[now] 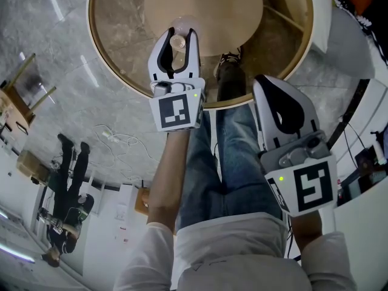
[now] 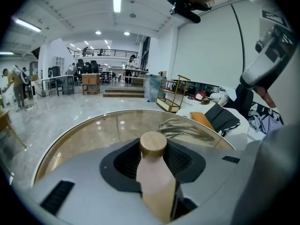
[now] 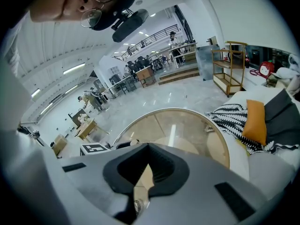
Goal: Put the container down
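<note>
The container is a pale pink bottle with a round wooden lid. My left gripper is shut on it and holds it upright over the near part of the round glass table, inside the wooden rim. In the left gripper view the container stands between the dark pads. My right gripper hangs to the right, over the table's near rim and the person's legs. Its jaws meet with nothing between them.
The person's jeans-clad legs and a shoe lie under the table edge. A sofa with a striped throw and an orange cushion stands to the right. A white cable trails on the marble floor at left.
</note>
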Demonstrator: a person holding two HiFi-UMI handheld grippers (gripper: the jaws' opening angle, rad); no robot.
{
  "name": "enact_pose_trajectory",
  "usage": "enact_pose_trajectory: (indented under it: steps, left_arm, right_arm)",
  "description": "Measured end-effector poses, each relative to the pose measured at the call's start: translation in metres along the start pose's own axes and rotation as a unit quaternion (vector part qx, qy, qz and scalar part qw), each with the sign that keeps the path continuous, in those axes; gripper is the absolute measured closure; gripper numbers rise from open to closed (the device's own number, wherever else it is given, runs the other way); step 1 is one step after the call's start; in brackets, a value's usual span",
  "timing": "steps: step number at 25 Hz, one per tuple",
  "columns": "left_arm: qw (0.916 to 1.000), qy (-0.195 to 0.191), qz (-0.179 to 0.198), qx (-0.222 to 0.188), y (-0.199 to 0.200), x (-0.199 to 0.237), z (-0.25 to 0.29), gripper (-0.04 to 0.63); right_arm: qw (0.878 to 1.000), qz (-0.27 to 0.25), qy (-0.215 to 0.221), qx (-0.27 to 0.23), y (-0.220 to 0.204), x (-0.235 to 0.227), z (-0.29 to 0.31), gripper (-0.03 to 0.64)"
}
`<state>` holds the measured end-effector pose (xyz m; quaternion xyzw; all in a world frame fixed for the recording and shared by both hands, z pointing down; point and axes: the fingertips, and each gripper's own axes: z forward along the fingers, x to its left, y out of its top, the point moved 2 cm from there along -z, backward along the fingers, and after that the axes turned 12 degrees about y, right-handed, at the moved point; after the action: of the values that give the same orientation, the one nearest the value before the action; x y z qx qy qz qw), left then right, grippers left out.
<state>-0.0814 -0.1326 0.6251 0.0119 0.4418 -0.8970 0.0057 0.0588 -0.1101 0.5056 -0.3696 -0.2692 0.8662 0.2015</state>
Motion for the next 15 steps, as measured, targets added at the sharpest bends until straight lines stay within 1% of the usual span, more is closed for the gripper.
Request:
enact_pose_trajectory:
  steps: [5, 11, 15]
  left_arm:
    - [0.9996, -0.008, 0.012, -0.023, -0.0011, -0.0039, -0.0005, 0.44]
    - [0.9997, -0.009, 0.004, -0.022, -0.0018, -0.0027, -0.0005, 0.44]
    - [0.9996, -0.022, -0.003, -0.019, 0.0004, -0.0032, -0.0001, 0.442]
  right_arm:
    - [1.0, -0.001, 0.0, 0.002, -0.0003, -0.0019, 0.0017, 0.6]
    - [1.0, -0.003, 0.002, 0.004, -0.0024, -0.0002, 0.0054, 0.601]
    - [1.0, -0.005, -0.002, 0.003, -0.0035, 0.003, 0.0049, 0.601]
